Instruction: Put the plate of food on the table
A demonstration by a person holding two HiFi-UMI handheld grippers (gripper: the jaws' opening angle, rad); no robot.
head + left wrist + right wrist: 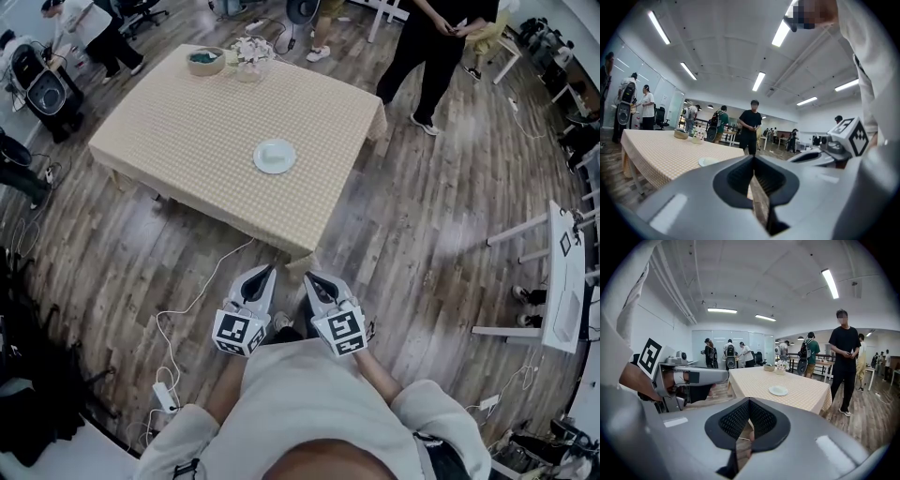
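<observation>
A white plate (275, 156) lies on the table with the beige checked cloth (187, 131), towards its near right side. It also shows as a small white plate (708, 161) in the left gripper view and as a plate (778, 390) in the right gripper view. Both grippers hang side by side close to my body, short of the table's near corner. My left gripper (267, 270) is shut with nothing in it. My right gripper (309, 277) is shut too and holds nothing. Each gripper view shows its jaws pressed together.
A basket (205, 61) and a flower vase (250, 58) stand at the table's far edge. A person in black (436, 47) stands beyond the far right corner. White cables (178, 319) and a power strip (165, 396) lie on the wood floor at my left. A white desk (565, 281) stands at the right.
</observation>
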